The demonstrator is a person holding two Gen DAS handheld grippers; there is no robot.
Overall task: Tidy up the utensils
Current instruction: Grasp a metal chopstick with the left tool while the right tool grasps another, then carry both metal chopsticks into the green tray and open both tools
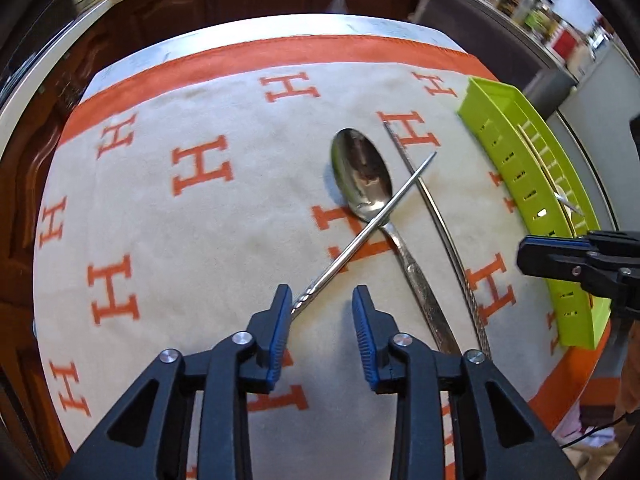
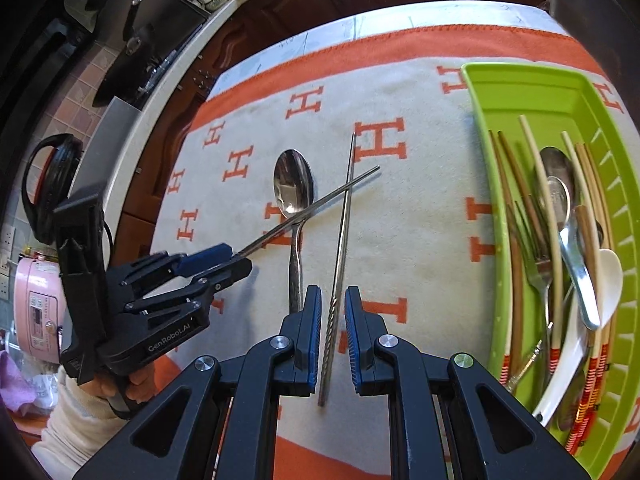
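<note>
My left gripper [image 1: 320,312] is open over the cloth. The near end of a metal chopstick [image 1: 360,236] leans against its left pad, with the right pad clear of it. That chopstick slants across a steel spoon [image 1: 360,172] and a second metal chopstick [image 1: 434,216], both lying on the cloth. In the right wrist view my right gripper [image 2: 333,312] hovers with its jaws a narrow gap apart. The second chopstick [image 2: 344,220] shows in line with that gap, and neither pad touches it. The green tray [image 2: 520,92] at right holds several chopsticks, spoons and a fork [image 2: 540,276].
A cream cloth [image 1: 208,240] with orange H letters and an orange border covers the table. The tray [image 1: 496,132] sits along its right edge. A person's hand [image 2: 132,384] holds the left gripper [image 2: 240,262]. A pink appliance [image 2: 36,308] stands off the table to the left.
</note>
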